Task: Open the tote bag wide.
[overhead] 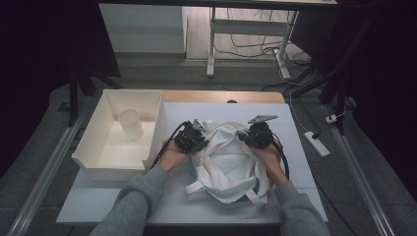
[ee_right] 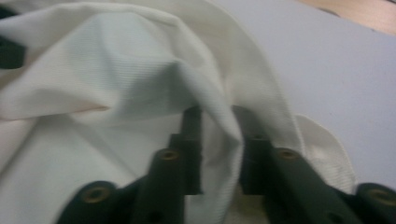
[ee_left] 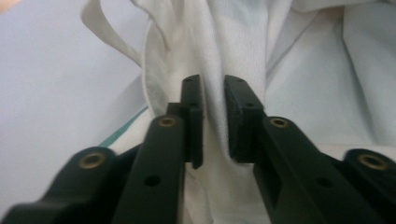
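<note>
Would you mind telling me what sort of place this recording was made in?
Probably a lab or workshop recording station: a table ringed by dark curtains, a power strip and loose cables on the floor, and a white desk frame behind.

The bag [overhead: 228, 164] lies on the counter [overhead: 295, 147], near its front edge. The left claw [overhead: 193, 138] sits at the bag's left, the right claw [overhead: 255, 135] at its right, each with a fold of the bag between its jaws. Left of the bag stands the bin [overhead: 91, 147], and in it, toward the back, a cup [overhead: 130, 124] stands upright.
</note>
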The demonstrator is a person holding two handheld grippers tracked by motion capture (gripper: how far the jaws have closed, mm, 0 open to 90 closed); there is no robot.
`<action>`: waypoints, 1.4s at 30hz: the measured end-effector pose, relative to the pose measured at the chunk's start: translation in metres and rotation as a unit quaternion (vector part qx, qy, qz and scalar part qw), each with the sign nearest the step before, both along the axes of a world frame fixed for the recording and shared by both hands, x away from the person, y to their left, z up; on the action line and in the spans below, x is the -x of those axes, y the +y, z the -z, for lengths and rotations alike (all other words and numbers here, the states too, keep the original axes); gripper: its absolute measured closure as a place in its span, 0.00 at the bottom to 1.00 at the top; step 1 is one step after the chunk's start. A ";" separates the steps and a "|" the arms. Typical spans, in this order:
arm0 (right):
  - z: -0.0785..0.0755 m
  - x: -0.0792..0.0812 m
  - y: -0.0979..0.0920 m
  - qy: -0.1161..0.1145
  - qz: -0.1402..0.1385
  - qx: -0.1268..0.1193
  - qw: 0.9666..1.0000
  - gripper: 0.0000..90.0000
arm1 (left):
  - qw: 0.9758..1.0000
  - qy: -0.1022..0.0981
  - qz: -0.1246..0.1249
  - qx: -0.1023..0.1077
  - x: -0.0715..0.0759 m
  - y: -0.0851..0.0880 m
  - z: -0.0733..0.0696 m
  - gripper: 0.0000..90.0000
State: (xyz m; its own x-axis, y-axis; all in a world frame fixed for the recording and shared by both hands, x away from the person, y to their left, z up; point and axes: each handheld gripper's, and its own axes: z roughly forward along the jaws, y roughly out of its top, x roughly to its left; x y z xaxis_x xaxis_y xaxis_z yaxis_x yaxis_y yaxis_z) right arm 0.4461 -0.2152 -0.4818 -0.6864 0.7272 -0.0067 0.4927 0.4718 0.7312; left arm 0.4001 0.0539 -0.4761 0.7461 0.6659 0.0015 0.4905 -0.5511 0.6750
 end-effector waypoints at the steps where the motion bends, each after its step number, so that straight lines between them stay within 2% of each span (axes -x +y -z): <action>1: -0.003 0.002 0.000 -0.005 -0.005 0.000 1.000 0.74 | 1.000 -0.003 0.002 0.005 0.001 0.001 -0.003 0.82; 2: -0.008 0.007 0.001 -0.014 -0.009 0.000 1.000 0.68 | 1.000 -0.008 0.002 0.012 0.003 0.002 -0.006 0.80; 4: -0.021 0.019 -0.001 -0.042 -0.018 -0.008 0.999 0.60 | 0.999 -0.022 0.004 0.023 0.007 0.004 -0.013 0.76; 7: -0.038 0.035 -0.002 -0.053 -0.039 -0.026 0.998 0.55 | 0.999 -0.038 0.012 0.036 0.013 0.005 -0.022 0.72; 10: -0.048 0.054 -0.001 -0.039 -0.067 -0.022 0.997 0.50 | 0.998 -0.048 0.025 0.039 0.018 0.000 -0.028 0.68; 12: -0.049 0.067 0.001 -0.028 -0.085 -0.013 0.996 0.49 | 0.997 -0.053 0.036 0.035 0.020 -0.007 -0.029 0.67; 15: -0.047 0.086 0.002 -0.017 -0.103 -0.014 0.994 0.49 | 0.997 -0.054 0.045 0.024 0.019 -0.019 -0.027 0.64; 17: -0.044 0.098 0.002 -0.010 -0.113 -0.012 0.994 0.48 | 0.997 -0.054 0.051 0.008 0.014 -0.028 -0.024 0.62; 19: -0.039 0.111 0.004 -0.004 -0.126 -0.012 0.992 0.48 | 0.997 -0.051 0.050 0.008 0.009 -0.034 -0.022 0.61; 22: -0.035 0.125 0.009 0.005 -0.148 -0.004 0.989 0.47 | 0.998 -0.035 0.046 -0.008 -0.003 -0.044 -0.017 0.59; 24: -0.033 0.131 0.013 0.005 -0.160 0.002 0.987 0.46 | 0.998 -0.029 0.040 -0.026 -0.009 -0.048 -0.013 0.58; 29: -0.027 0.136 0.022 0.013 -0.182 0.014 0.983 0.45 | 0.998 -0.019 0.038 -0.039 -0.014 -0.050 -0.007 0.57; 33: -0.018 0.133 0.026 0.029 -0.185 0.023 0.982 0.45 | 0.997 -0.018 0.042 -0.069 -0.014 -0.055 0.000 0.56; 35: -0.012 0.131 0.030 0.041 -0.191 0.031 0.980 0.44 | 0.995 -0.013 0.045 -0.084 -0.015 -0.057 0.004 0.57; 39: -0.001 0.131 0.037 0.058 -0.198 0.049 0.977 0.43 | 0.995 -0.005 0.042 -0.095 -0.018 -0.057 0.009 0.73; 42: 0.004 0.127 0.039 0.060 -0.194 0.054 0.978 0.43 | 0.995 0.013 0.046 -0.088 -0.022 -0.056 0.013 0.89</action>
